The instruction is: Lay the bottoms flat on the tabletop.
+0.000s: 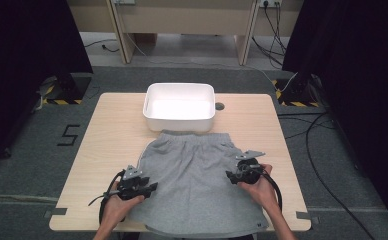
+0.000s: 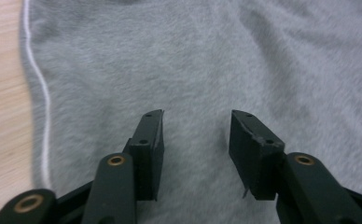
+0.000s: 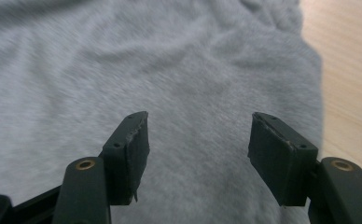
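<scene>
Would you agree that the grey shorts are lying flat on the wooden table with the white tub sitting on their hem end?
Not quite: the white tub sits at the waistband end of the grey shorts, away from the person, not the hem end. The high view shows this. The shorts do lie flat on the wooden table.

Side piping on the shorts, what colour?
White piping on grey shorts; clearest in the left gripper view.

Two handheld black grippers, left gripper and right gripper, each topped by a grey three-cornered plate, black cable looping behind, brass-ringed screws on flat black jaws, bare forearms
</scene>
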Demonstrator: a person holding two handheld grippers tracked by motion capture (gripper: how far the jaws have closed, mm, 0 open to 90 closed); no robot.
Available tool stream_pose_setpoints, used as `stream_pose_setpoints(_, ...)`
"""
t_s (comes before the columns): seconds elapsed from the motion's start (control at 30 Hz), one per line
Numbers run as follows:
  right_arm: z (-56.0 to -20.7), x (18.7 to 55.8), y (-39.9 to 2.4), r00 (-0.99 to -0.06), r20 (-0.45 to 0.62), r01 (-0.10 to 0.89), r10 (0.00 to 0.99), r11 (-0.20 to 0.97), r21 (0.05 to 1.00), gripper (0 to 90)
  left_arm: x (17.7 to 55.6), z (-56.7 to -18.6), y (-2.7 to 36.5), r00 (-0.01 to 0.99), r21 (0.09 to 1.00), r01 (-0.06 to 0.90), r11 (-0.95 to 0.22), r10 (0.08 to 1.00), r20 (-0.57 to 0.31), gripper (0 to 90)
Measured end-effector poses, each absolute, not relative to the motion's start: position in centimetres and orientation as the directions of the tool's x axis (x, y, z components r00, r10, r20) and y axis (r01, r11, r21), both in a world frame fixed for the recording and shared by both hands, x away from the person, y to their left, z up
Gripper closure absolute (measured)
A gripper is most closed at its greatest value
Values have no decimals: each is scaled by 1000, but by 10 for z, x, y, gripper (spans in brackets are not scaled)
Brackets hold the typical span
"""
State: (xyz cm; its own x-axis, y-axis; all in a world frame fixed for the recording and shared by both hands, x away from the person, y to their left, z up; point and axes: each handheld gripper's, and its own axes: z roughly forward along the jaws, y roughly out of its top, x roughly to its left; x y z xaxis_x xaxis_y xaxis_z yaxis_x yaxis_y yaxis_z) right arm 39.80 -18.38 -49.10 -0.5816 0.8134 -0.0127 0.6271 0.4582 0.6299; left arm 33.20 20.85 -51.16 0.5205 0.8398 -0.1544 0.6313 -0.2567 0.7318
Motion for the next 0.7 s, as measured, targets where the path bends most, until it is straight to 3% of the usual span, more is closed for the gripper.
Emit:
stream_pose_setpoints(0.23, -500, 404, -188, -569, -14, 637, 822, 451, 625, 385, 317, -514, 224, 503, 725, 645, -241, 849, -165, 519)
stream_pose_setpoints(0.43, -500, 403, -189, -564, -13, 636, 826, 444, 631, 383, 301, -512, 234, 493, 731, 632, -259, 862, -121, 513)
stream_pose_setpoints(0.7, -501, 402, -189, -564, -19, 628, 826, 444, 639, 382, 272, -503, 263, 419, 745, 656, -121, 879, -226, 506)
